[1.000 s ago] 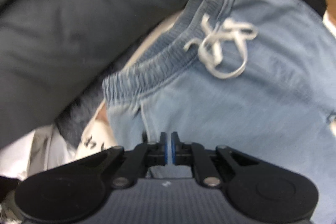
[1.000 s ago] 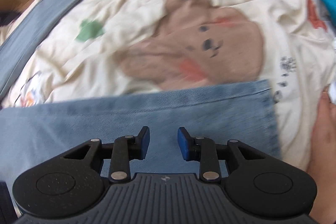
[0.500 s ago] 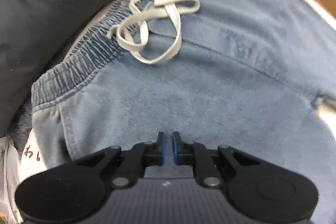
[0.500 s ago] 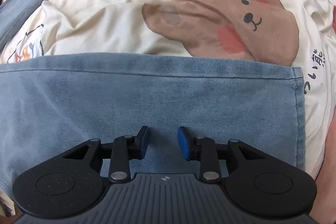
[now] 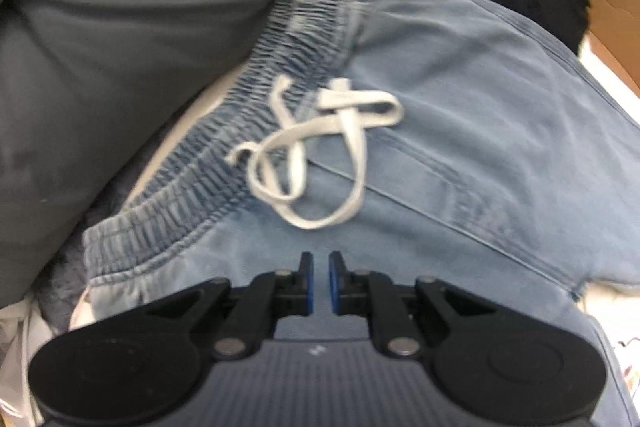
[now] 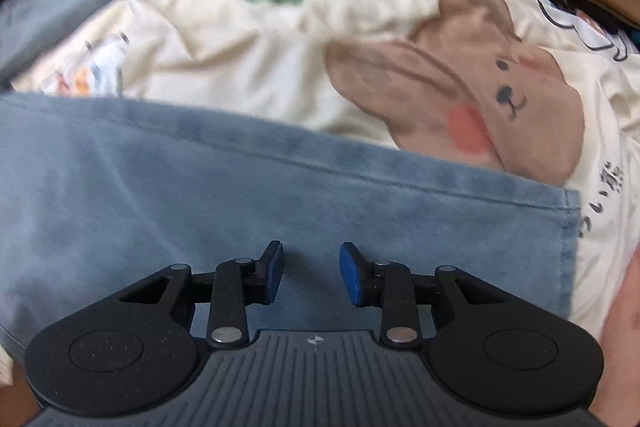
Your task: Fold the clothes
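Left wrist view: denim shorts (image 5: 460, 131) are laid flat on the bed, waistband far-left. Left hand-held gripper (image 5: 320, 283) is nearly closed, empty; right hand-held gripper (image 6: 311, 277) is part-open, empty, near the hem. Fold judged pending; an edge must be gripped next.

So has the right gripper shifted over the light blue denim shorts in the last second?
Yes. The right gripper has drawn back from the light blue denim shorts' hem, which now lies further beyond it.
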Action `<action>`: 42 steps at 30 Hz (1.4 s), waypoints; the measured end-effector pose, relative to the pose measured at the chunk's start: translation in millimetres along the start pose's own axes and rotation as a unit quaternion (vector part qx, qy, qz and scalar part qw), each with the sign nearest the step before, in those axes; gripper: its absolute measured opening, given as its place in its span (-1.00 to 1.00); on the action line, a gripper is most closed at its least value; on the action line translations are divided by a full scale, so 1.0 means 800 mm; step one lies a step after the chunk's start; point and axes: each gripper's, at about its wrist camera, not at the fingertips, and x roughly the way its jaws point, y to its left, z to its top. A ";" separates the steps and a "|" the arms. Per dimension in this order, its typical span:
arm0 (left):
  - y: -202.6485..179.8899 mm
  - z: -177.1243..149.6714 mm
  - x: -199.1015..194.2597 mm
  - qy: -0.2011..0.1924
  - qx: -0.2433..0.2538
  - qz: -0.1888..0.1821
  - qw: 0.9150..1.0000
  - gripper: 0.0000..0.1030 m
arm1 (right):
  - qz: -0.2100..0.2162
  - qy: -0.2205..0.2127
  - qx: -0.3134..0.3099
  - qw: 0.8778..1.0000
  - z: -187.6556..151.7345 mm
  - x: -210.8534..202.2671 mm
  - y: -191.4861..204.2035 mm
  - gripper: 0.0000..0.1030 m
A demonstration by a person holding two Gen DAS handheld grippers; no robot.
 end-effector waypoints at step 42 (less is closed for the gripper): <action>-0.098 0.227 0.105 -0.058 -0.015 0.035 0.998 -0.94 | 0.054 0.006 0.077 0.996 0.039 0.000 0.010 0.01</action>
